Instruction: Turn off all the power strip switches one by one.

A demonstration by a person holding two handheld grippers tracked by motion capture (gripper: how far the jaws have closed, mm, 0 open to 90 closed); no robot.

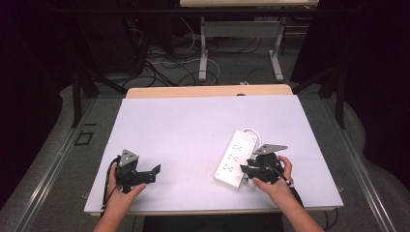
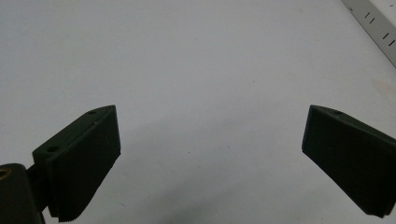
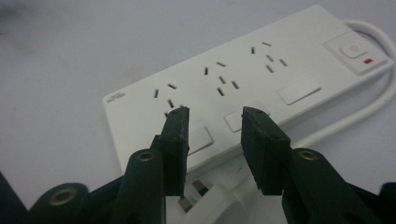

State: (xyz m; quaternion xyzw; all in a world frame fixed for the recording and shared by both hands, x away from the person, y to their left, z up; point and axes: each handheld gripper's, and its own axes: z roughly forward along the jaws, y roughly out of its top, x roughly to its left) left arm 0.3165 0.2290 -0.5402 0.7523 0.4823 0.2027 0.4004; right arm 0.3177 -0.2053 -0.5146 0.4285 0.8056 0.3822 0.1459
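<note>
A white plastic power strip, flat and rectangular with a rocker switch, lies just beyond the right tool, whose ribbed black jaws stand partly apart, gripping nothing. Its white plug rests unplugged beneath them. The left tool gapes wide over the smooth matte tabletop.

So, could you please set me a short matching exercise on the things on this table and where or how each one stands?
Things:
1. power strip
2. plug
3. left gripper
4. right gripper

States:
A. jaws wide apart over bare table, nothing between them
B. lies flat on the white table top, switch at its far end
C. white, prongs showing, low beside the strip's near edge
D. jaws partly open, hovering by the strip's sockets

Pairs: 1-B, 2-C, 3-A, 4-D
</note>
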